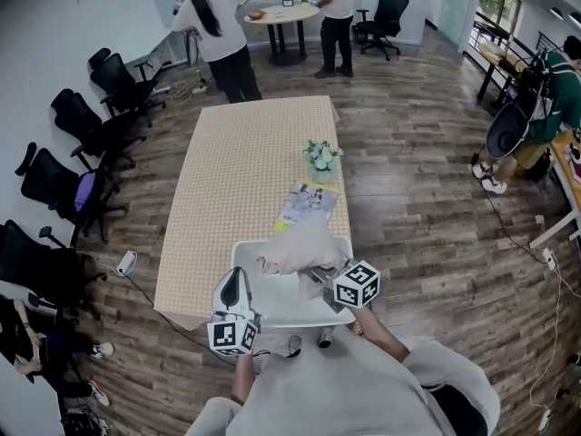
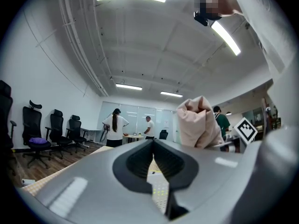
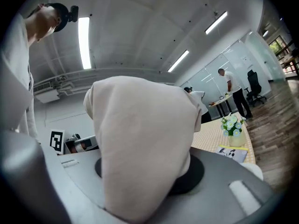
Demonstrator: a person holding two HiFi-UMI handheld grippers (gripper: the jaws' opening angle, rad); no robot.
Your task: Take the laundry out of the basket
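Observation:
A pale pink garment (image 1: 300, 248) hangs bunched above the white laundry basket (image 1: 241, 251), which stands on the near end of the long table. My right gripper (image 1: 320, 275) is shut on the garment; in the right gripper view the cloth (image 3: 140, 143) drapes over the jaws and hides them. My left gripper (image 1: 234, 284) is at the basket's left side, pointing up, shut with nothing between its jaws. The left gripper view shows its jaws meeting (image 2: 153, 148), with the lifted garment (image 2: 198, 122) ahead to the right. I cannot see what lies inside the basket.
The table (image 1: 236, 171) wears a beige patterned cloth. A vase of flowers (image 1: 320, 160) and a booklet (image 1: 307, 204) sit just beyond the basket. Black office chairs (image 1: 91, 125) line the left wall. Two people (image 1: 218, 25) stand at a round table at the far end; another person (image 1: 549, 98) is at the right.

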